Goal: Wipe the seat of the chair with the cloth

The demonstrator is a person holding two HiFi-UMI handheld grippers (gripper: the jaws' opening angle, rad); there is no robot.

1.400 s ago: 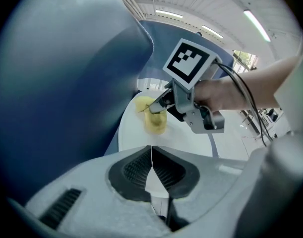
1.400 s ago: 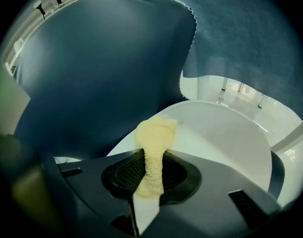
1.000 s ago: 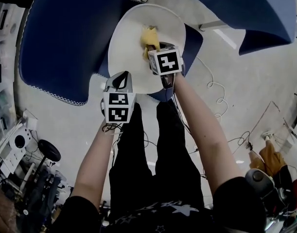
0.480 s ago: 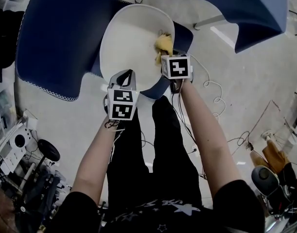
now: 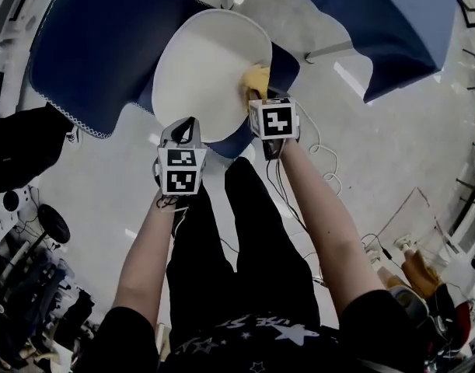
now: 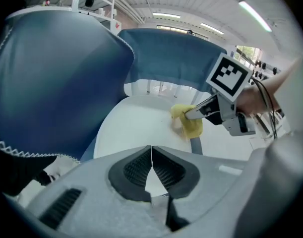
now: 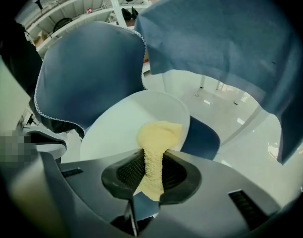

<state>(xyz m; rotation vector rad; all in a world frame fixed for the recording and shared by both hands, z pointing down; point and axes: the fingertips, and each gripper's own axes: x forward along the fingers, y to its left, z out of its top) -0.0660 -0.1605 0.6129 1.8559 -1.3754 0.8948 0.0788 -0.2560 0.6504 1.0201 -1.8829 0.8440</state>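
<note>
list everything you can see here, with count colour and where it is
seat: 1, white, round, centre
cloth: 1, yellow, on the seat's right edge, pinched in the right gripper
chair shell: 1, dark blue, under the seat's right side
covers: 2, blue, draped left of the seat and to its right
floor: pale grey, all around
clutter: dark gear, bottom left, too dim to name
left gripper: 1, grey, jaws together, empty, near the seat's front edge
right gripper: 1, grey, jaws closed on the cloth
arms: 2, bare
legs: 2, black trousers, below the seat
</note>
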